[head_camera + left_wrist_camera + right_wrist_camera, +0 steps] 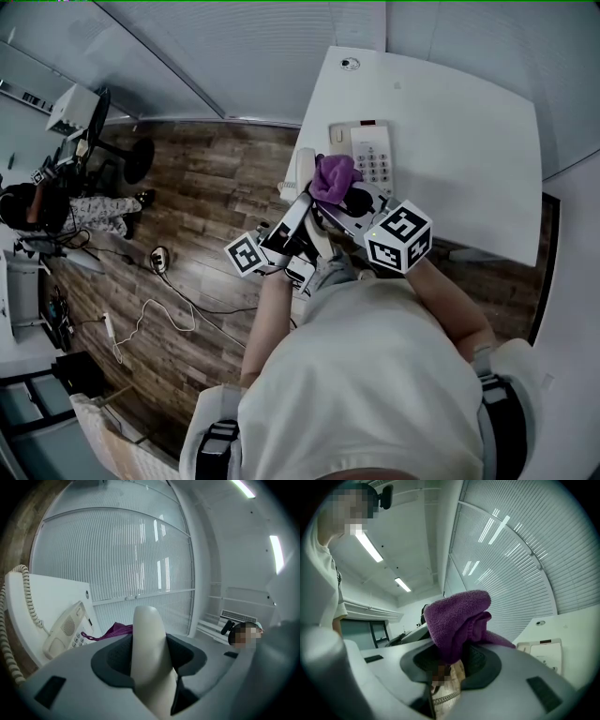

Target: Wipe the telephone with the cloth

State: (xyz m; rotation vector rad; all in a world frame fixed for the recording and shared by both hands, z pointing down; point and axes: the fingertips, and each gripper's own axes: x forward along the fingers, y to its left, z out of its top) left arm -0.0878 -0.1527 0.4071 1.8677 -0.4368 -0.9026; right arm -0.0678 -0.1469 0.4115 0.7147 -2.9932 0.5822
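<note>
Free tabletop (469, 141) rt of phone (370, 155)

Purple cloth (335, 176) in right gripper (350, 198) beside telephone (373, 155) on white table (469, 141); handset (302, 169) in left gripper (304, 197).

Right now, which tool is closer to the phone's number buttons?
Right. The right tool, holding the purple cloth, sits just beside the number buttons. The left tool is farther away, on the cloth's other side, gripping the handset.

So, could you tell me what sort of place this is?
Most likely an office: a white desk with a corded telephone, slatted window blinds along the wall, and another workstation with a monitor across the wood-pattern floor.
</note>
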